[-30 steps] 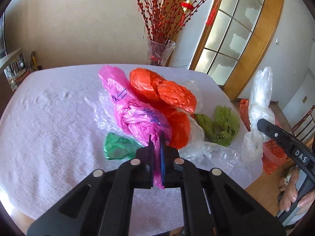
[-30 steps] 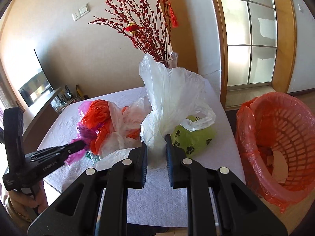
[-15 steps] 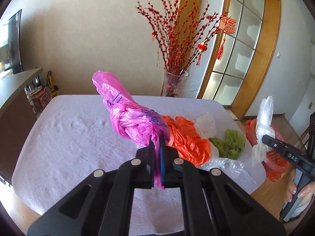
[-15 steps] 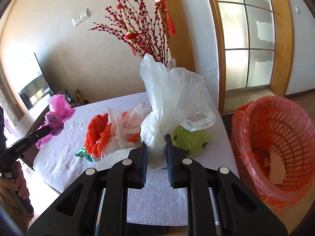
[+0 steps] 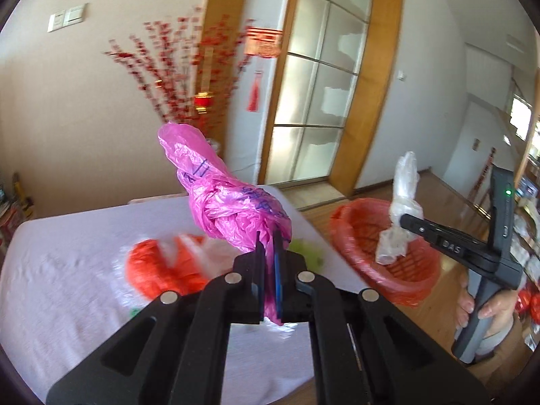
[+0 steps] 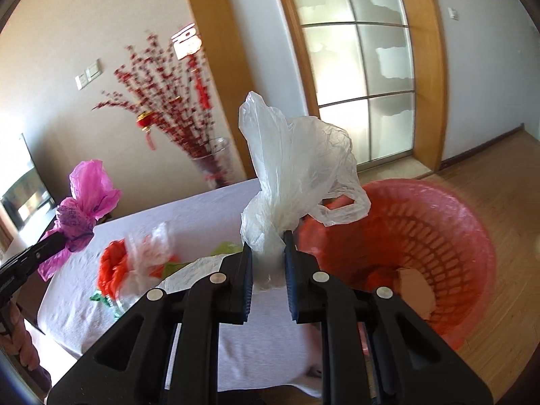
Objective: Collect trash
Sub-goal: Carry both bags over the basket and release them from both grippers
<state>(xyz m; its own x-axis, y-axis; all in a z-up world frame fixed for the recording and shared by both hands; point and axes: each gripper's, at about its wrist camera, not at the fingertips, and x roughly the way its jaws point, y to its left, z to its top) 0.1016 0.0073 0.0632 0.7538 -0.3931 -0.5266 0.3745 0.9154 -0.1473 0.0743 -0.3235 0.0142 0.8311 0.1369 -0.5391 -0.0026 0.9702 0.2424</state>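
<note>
Both grippers held bags aloft near the red basket [image 6: 472,236].

The basket, lined with a red bag, stood on the floor beside the table [image 6: 209,209] and contained red plastic and a tan scrap [image 6: 413,285]. The right gripper [image 6: 268,263] pinched a white bag [image 6: 297,168] at its rim. The left gripper [image 5: 268,253] pinched a pink bag [image 5: 233,202] above the table, where orange bags [image 5: 152,266] lay.

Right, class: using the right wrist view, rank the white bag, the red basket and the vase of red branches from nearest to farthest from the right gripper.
1. White bag: pinched in the right gripper, rising above its fingers.
2. Red basket: on the floor, just right of the table.
3. Vase of red branches: far table edge, upper left.
</note>
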